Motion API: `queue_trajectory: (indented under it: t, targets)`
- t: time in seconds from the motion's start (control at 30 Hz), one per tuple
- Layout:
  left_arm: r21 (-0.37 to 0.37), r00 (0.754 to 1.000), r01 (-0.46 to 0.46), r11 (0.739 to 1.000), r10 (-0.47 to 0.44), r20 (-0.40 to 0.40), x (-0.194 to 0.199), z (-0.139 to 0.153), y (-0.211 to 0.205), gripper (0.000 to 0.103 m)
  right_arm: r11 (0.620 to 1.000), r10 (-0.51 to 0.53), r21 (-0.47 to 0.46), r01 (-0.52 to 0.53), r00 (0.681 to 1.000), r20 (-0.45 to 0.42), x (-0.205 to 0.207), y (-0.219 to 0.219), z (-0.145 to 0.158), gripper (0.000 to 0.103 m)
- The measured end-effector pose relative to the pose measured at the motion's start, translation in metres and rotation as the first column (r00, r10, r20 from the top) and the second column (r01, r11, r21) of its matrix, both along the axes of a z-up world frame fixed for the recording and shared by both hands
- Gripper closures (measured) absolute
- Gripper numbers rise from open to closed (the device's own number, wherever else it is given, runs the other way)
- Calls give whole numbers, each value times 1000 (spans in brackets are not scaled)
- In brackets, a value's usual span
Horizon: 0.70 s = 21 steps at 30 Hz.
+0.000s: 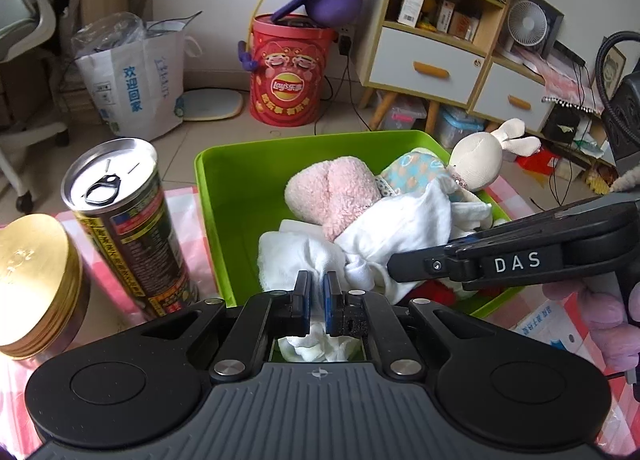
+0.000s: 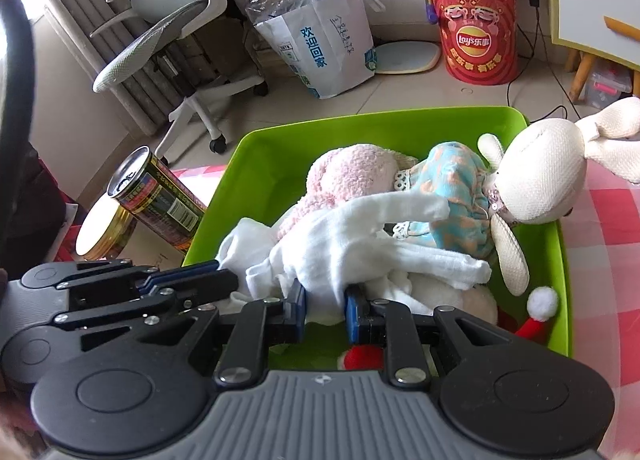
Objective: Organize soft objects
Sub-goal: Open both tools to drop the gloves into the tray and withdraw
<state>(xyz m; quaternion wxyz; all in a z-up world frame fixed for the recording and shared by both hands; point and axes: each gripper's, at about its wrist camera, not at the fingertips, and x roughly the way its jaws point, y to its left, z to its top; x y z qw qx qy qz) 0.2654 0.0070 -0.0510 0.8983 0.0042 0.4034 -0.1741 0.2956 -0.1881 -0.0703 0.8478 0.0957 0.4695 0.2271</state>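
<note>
Here, the left gripper (image 1: pixel 316 300) has its jaws closed almost together on a fold of the white cloth (image 1: pixel 384 236), which bunches up between the blue pads and shows again behind them. The right gripper (image 2: pixel 325 312) has its jaws somewhat wider, with a thicker fold of the same white cloth (image 2: pixel 360 244) pinched between them. Both grippers work at the near edge of the green bin (image 2: pixel 400 122), side by side, the left one visible in the right wrist view as a black linkage just to the left.

The cloth lies crumpled inside the bin, draped over a pink fleece toy (image 1: pixel 336 188). A cream rabbit doll (image 2: pixel 540 176) in a blue patterned dress leans against the far right wall, its head over the rim. A red and white Santa hat (image 2: pixel 536 316) sits in the near right corner.

Judged from this arrangement, the task is well advanced: the soft items in view are already in the bin, and what appears left is to settle or fold the cloth and release it.

The cloth looks thin, limp and wrinkled, and is likely to slump once released.

Outside the bin, on the pink checked table (image 2: pixel 612 220), stand a tall drink can (image 1: pixel 128 220) and a gold-lidded tin (image 1: pixel 32 280), both hard items and left apart.
</note>
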Motion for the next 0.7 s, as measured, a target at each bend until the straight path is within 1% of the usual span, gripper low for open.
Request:
queue_trajectory:
  t: [0.2, 0.4, 0.5, 0.53, 0.57, 0.6, 0.63, 0.67, 0.7]
  targets:
    - [3, 1000, 22, 1000, -22, -9, 1, -5, 2, 101, 1000, -10, 25, 11, 1000, -7, -2, -5, -1, 103]
    - [-21, 999, 34, 999, -34, -8, 0, -5, 6, 100, 1000, -6, 11, 6, 1000, 3, -4, -3, 0, 103]
    - [-15, 998, 55, 998, -54, 13, -6, 1, 6, 88, 1000, -7, 14, 7, 1000, -1, -6, -4, 3, 103]
    - [-14, 998, 60, 998, -60, 21, -8, 4, 6, 78, 1000, -12, 24, 12, 1000, -8, -7, -6, 5, 100]
    - [-16, 998, 65, 998, -64, 27, -11, 6, 6, 67, 999, -17, 33, 17, 1000, -13, -9, -8, 8, 94]
    - [-20, 997, 67, 998, -66, 35, -13, 9, 7, 62, 999, -19, 39, 20, 1000, -11, -11, -10, 11, 90]
    - [-26, 997, 70, 997, -69, 42, -16, 13, 8, 55, 999, -19, 43, 19, 1000, -5, -14, -12, 15, 79]
    - [-31, 996, 74, 997, -72, 49, -20, 16, 9, 51, 999, -22, 44, 22, 1000, 1, -18, -13, 20, 69]
    - [-34, 996, 75, 997, -73, 53, -23, 20, 10, 48, 998, -27, 49, 27, 1000, 6, -22, -16, 24, 65]
